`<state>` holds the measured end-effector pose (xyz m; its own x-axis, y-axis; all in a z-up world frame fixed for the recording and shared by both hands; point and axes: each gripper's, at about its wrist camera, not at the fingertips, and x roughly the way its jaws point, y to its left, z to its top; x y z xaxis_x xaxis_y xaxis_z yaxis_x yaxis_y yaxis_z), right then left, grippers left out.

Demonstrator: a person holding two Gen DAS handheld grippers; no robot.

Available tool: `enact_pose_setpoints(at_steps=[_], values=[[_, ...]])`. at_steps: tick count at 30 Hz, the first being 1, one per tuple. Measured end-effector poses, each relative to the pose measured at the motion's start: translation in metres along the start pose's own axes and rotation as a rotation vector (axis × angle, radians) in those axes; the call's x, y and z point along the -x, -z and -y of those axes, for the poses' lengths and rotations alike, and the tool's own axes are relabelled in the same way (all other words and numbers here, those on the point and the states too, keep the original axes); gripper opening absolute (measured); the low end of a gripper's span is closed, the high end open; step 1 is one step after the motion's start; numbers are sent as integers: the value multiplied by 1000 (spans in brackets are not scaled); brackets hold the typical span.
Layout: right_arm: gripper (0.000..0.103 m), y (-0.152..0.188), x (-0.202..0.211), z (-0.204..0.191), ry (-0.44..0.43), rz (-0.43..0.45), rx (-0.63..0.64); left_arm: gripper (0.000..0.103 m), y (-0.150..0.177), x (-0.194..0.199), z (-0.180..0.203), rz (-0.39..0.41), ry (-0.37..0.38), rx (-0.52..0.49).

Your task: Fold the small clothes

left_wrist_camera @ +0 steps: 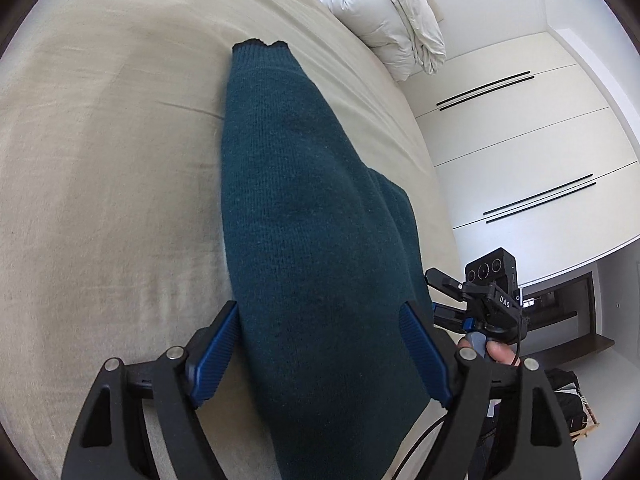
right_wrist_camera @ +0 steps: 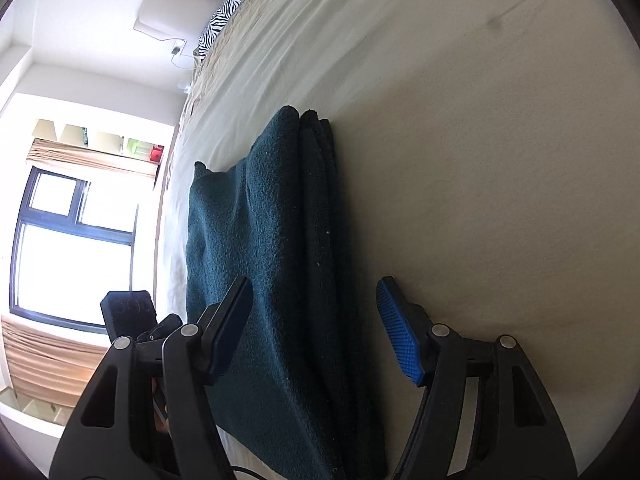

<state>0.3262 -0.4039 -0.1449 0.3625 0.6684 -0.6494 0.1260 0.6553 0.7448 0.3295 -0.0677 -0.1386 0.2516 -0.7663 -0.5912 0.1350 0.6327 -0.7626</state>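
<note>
A: Teal knit, thick and ribbed: the folded garment [left_wrist_camera: 304, 216] lies as a long strip on the bed [left_wrist_camera: 100, 152], running from six o'clock up toward twelve in the left wrist view. What lies around it?

B: A white duvet [left_wrist_camera: 384, 12] is heaped at one o'clock at the far end of the bed. At four o'clock the right claw [left_wrist_camera: 444, 292] shows, with fingertips of the person's hand [left_wrist_camera: 496, 350] on its handle. Nothing lies on top of the garment.

A: And the left claw [left_wrist_camera: 324, 356]?

B: It points down at the cloth with its jaws apart. The blue pads [left_wrist_camera: 216, 352] stand on either side of the strip, one at its left edge and one over its right side; neither visibly presses in.

A: From the right wrist?

B: The right claw [right_wrist_camera: 316, 332] is spread too. One pad hangs over the garment [right_wrist_camera: 260, 248], the other over bare sheet at four o'clock. The layered fold edge runs between them.

A: The room?

B: A beige sheet covers the bed [right_wrist_camera: 500, 160], and a zebra-print pillow [right_wrist_camera: 228, 12] sits at eleven o'clock. A bright window [right_wrist_camera: 68, 252] is at nine. In the left view, white wardrobe doors [left_wrist_camera: 532, 144] with dark handles stand at three o'clock.
</note>
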Motion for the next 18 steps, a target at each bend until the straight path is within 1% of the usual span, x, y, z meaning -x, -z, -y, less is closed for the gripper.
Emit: enact_pose_setpoints(at_steps=[2,4,6,7,8,9,10,12,14,18], values=[[64,-5,-9,-3,-3,-20,7,82,-2,-4,4,-16,-21,-9],[64,-7,-17,-7,16,-38,31,82,-2,-7,8,-29,-45,-26],[62,-10,-26,-16,41,-57,66,78,-2,-10,13,-37,-77,-39],[61,-10,-30,-20,58,-63,85,71,-3,-12,14,-41,-97,-41],[56,-10,-34,-25,83,-69,105,65,1,-11,14,-45,-121,-43],[52,-8,-37,-30,108,-73,121,64,0,-12,14,-48,-129,-41],[51,-8,-39,-32,124,-73,129,61,0,-12,15,-50,-134,-42],[42,-6,-41,-37,168,-68,149,57,-1,-14,21,-56,-167,-66],[38,0,-41,-43,220,-60,181,52,-3,-18,31,-59,-216,-108],[30,8,-48,-65,355,-37,272,48,-2,-22,44,-58,-305,-163]])
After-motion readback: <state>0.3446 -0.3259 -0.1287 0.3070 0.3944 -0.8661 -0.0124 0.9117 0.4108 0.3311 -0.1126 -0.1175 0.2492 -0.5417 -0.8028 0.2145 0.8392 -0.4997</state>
